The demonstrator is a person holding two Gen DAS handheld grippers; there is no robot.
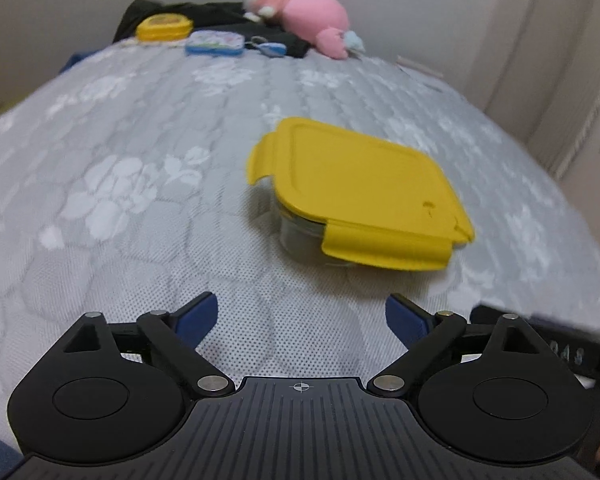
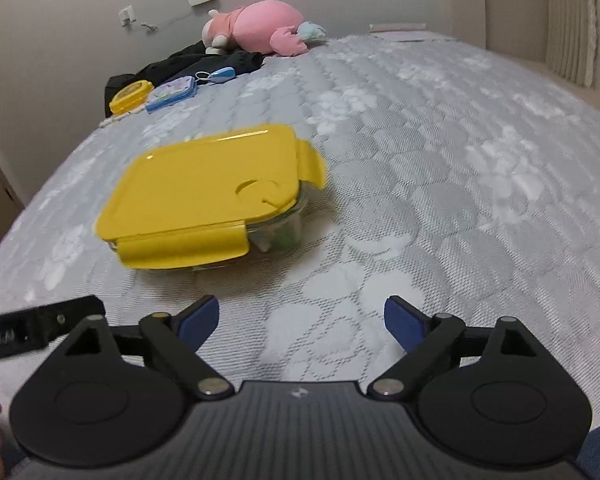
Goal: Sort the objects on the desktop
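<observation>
Two grippers, left and right, spread, empty, near the box. Approach step. Next: likely close in and grip its lid.

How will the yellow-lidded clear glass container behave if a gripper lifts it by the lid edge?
The yellow-lidded clear glass container looks rigid and probably heavy for its size. Its side flaps appear unlatched, so the lid may come off alone. The base is squat, so it is unlikely to tip on the quilted mattress.

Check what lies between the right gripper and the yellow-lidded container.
Only bare mattress separates the right gripper from the yellow-lidded container; the right wrist view shows it.
</observation>
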